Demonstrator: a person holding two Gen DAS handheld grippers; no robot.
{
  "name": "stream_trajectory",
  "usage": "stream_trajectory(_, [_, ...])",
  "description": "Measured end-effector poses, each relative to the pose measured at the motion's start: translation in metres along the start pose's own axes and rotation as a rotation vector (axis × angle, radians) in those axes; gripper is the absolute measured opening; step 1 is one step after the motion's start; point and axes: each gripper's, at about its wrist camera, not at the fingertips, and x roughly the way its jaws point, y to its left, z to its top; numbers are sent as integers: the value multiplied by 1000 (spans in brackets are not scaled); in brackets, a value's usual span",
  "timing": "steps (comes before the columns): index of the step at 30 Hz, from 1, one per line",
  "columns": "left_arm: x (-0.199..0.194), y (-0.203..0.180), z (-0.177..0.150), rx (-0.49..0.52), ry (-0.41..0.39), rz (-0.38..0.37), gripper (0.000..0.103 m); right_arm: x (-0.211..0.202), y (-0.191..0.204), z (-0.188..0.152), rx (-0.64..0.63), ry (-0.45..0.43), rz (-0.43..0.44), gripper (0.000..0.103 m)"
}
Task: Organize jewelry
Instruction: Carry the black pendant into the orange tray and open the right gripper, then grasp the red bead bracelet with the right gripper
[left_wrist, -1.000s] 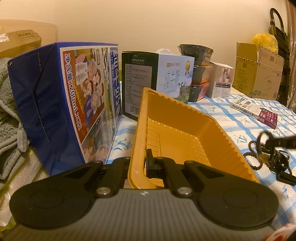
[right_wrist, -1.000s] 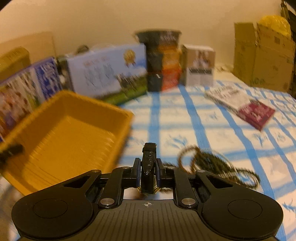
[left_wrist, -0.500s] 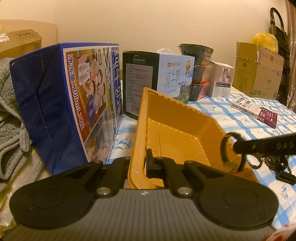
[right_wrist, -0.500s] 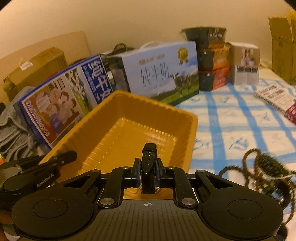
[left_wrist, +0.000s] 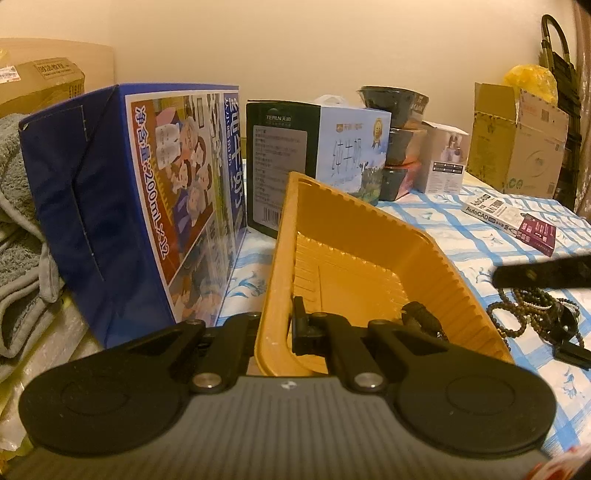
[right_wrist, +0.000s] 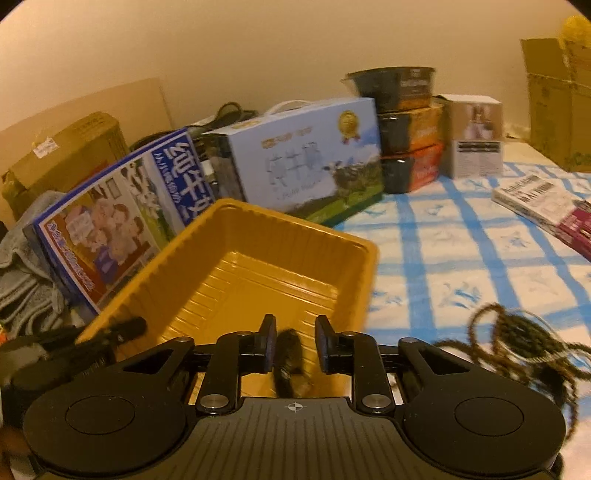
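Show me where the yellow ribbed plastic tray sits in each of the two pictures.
Left wrist view: the yellow ribbed plastic tray fills the centre, its near wall clamped.
Right wrist view: the tray lies left of centre.
Shared landmark: the pale blue milk carton with a gold medal behind the tray.

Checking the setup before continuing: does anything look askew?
Yes. The yellow ribbed plastic tray is tipped up rather than flat, its near rim clamped in the left gripper. Dark bead strands lie tangled on the checked cloth.
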Motion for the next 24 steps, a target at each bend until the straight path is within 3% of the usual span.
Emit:
stream_trajectory(3, [0,0,0,4,-1,0,4,-14,-19,-16,27,22,-45,36])
stream_trajectory(9, [2,0,0,1,-2,4,4,-23,-60,-43,70,93,-138,36])
stream_trajectory(24, [6,1,1,2,-1,9,4,38,-76,-48,51,148,-155,36])
